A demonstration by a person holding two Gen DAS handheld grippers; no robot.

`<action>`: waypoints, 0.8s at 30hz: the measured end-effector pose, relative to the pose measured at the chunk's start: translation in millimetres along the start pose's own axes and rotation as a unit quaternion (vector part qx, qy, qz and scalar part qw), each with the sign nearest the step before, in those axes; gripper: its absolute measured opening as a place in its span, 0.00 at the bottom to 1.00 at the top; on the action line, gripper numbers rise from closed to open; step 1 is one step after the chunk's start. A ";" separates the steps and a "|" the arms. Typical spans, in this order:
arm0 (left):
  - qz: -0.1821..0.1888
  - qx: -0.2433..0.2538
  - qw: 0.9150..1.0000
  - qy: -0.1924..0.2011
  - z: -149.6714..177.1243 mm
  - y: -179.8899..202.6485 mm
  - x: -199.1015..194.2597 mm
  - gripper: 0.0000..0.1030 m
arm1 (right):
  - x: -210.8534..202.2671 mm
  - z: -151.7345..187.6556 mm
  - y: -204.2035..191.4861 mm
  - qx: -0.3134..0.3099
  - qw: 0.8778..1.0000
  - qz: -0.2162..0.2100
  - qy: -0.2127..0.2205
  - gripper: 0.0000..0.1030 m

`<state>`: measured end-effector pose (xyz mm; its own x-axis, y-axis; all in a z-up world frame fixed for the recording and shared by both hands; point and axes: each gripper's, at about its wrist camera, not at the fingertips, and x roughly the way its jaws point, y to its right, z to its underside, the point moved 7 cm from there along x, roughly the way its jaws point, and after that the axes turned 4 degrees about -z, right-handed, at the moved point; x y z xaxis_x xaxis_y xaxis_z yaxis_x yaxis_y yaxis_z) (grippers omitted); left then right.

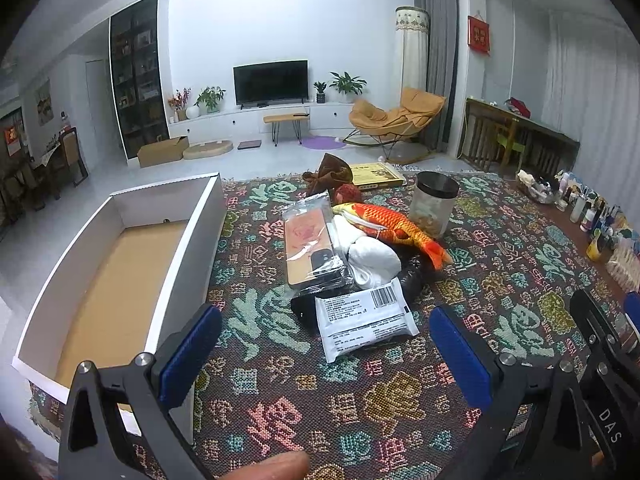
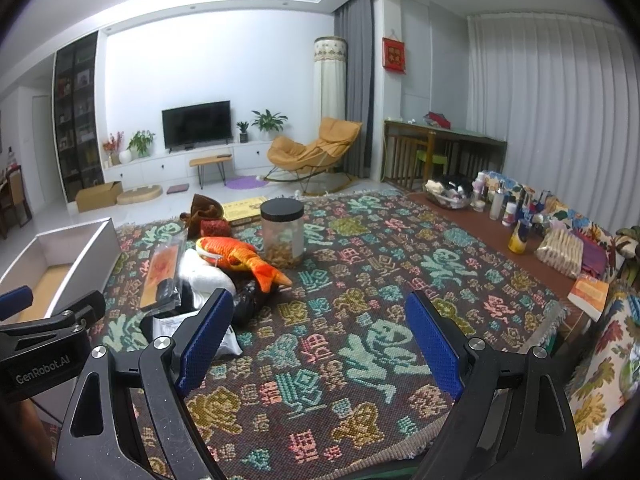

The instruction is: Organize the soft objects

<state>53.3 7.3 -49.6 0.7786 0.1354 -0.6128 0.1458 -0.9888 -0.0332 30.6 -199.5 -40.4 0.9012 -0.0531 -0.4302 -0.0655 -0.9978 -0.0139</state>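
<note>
While hovering spread and empty, the left gripper [image 1: 324,344] is facing the white plastic-wrapped soft pack [image 1: 364,320], beside the open white cardboard box [image 1: 192,240] awaiting it. Rightward, the right gripper [image 2: 320,344] is hanging apart over the patterned woven blanket [image 2: 360,360].

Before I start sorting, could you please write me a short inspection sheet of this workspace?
Surface: patterned woven blanket, lying flat.
Job's things: orange plush fish lying over white rolled cloth; brown fabric pouch behind; open white box at the left, nothing seen inside.
Clutter: white barcode packet, plastic-wrapped flat pack, black bag, black-lidded jar, yellow flat box.
Grippers: left gripper open, holding nothing; right gripper open, holding nothing.
Cables: nothing seen.
Surroundings: bottles lined up at the right edge; television and lounge chair beyond.
</note>
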 end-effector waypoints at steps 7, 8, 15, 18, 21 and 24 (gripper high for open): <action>-0.001 0.001 1.000 0.001 0.7 -0.1 1.0 1.00 | 0.2 0.6 -0.5 -0.001 1.000 0.001 0.000 0.87; -0.001 0.001 1.000 0.001 0.7 -0.1 1.1 1.00 | 0.8 0.8 -0.6 -0.001 1.000 0.001 -0.001 0.87; -0.001 0.001 1.000 0.001 1.0 -0.1 0.9 1.00 | 1.0 1.2 -0.8 -0.001 1.000 0.001 -0.001 0.87; -0.001 0.001 1.000 0.000 1.5 -0.3 1.7 1.00 | 1.2 2.4 -0.5 -0.002 1.000 0.001 -0.002 0.87; -0.001 0.001 1.000 -0.001 1.9 -0.5 3.1 1.00 | 2.4 4.4 -0.4 -0.003 1.000 0.001 -0.003 0.87; -0.001 0.001 1.000 -0.002 2.1 -0.6 5.0 1.00 | 3.1 7.1 -0.6 -0.004 1.000 0.001 -0.005 0.87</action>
<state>55.9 8.4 -54.3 0.7754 0.1374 -0.6163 0.1458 -0.9886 -0.0369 30.4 -198.8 -48.1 0.8969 -0.0550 -0.4388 -0.0638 -0.9979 -0.0054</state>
